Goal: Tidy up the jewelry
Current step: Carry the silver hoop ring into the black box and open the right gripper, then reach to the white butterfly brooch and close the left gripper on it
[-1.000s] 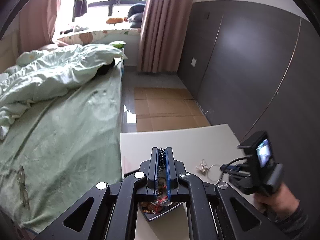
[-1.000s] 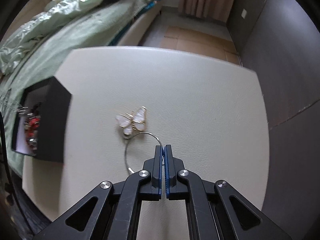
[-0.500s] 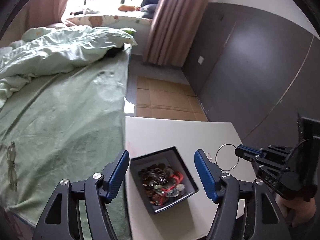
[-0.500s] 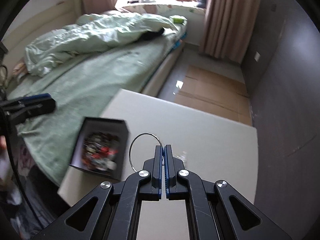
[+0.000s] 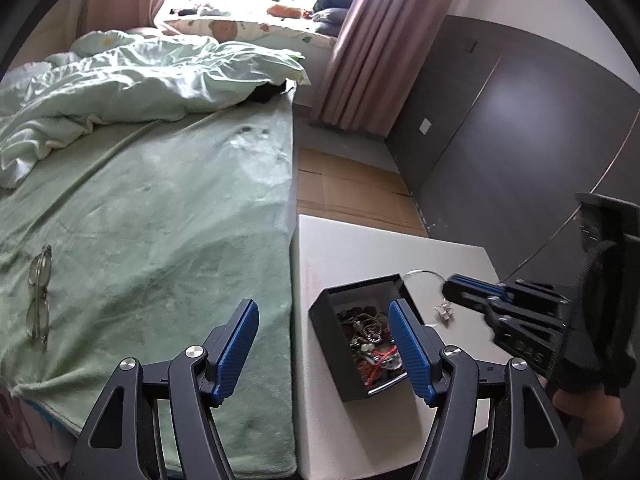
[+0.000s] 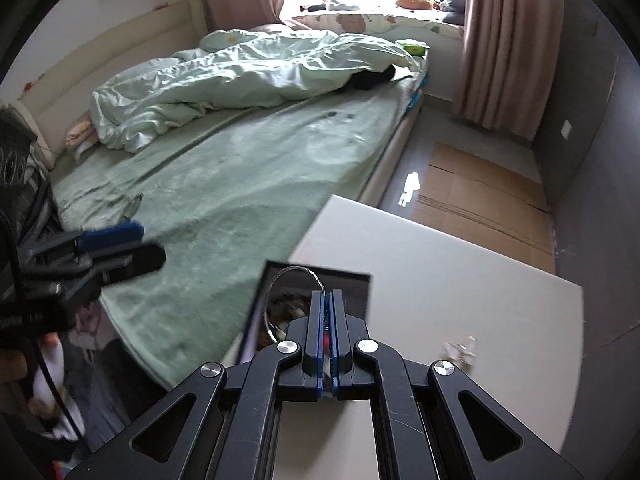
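A black jewelry box (image 5: 329,321) full of mixed jewelry stands on the white table (image 5: 344,248) by the bed. My right gripper (image 6: 328,295) is shut on a thin silver hoop (image 6: 280,276) and holds it above the box (image 6: 352,280); the hoop also shows in the left wrist view (image 5: 424,273). My left gripper (image 5: 324,320) is open and empty, near the box's left side. A butterfly ornament (image 6: 460,350) lies on the table right of the box, also seen in the left wrist view (image 5: 445,312).
A bed with a green sheet (image 5: 152,216) and rumpled duvet (image 5: 132,76) runs along the table's left edge. Eyeglasses (image 5: 38,296) lie on the sheet. A dark wall (image 5: 520,140) stands to the right, cardboard (image 5: 352,192) covers the floor beyond.
My left gripper opened, let go of the beaded piece and drew back to the left. My right gripper lifted the hoop off the table and carried it left over the box.
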Demonstrator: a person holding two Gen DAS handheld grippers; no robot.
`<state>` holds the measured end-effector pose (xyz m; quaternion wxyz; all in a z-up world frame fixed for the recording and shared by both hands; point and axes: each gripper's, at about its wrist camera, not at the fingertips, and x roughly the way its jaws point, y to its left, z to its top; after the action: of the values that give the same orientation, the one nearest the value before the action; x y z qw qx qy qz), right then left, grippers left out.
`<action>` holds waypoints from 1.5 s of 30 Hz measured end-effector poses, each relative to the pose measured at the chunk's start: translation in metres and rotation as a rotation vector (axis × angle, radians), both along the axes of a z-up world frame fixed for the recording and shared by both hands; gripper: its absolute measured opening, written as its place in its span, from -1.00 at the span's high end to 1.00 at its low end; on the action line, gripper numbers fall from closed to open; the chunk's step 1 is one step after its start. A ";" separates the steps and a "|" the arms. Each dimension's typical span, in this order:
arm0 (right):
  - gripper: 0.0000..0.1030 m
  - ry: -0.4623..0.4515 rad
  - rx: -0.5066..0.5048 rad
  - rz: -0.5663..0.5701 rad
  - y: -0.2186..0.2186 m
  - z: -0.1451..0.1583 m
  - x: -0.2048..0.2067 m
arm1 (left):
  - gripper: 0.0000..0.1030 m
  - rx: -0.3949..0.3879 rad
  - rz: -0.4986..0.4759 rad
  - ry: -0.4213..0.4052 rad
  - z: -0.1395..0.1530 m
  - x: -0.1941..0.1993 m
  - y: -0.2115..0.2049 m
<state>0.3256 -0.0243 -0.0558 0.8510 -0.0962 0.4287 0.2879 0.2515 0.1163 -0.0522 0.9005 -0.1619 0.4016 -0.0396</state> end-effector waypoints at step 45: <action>-0.75 0.149 0.117 -0.373 -0.214 -0.045 0.008 | -0.33 0.123 -0.324 0.099 -0.025 0.077 -0.171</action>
<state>0.3339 -0.2382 -0.1008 0.8595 0.0558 0.4835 0.1561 0.3285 -0.0548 -0.0776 0.8697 -0.0416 0.4679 -0.1514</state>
